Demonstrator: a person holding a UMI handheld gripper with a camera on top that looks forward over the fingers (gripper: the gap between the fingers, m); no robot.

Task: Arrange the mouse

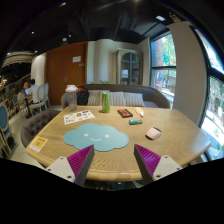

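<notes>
- Well, our gripper (118, 160) is open wide — the two fingers stand far apart and hold nothing at all.
- The mouse (153, 133) is the small white thing on the wooden table (180, 135). It sits ahead of the right finger and a bit off to the side, not between the fingers.
- The blue cloud-shaped mat (97, 137) lies just ahead of the fingers, near the middle. We think the mouse should end up on it.
- We could miss the mouse, because it is off to one side — we have to turn toward it first.
- The mouse looks smooth and round. If we pinch it on its edge, it may pop out and slide away.
- The mouse is not far from the table edge. A bump from a finger could push it off, and then it falls.
- The mat looks thin and light. If a finger drags on it, it may bunch up or slip.
- A green cup (105, 101), a clear jug (70, 97) and a small dark red box (124, 113) stand farther back. If we swing too wide, we could knock one over, though they are well apart from the mouse.
</notes>
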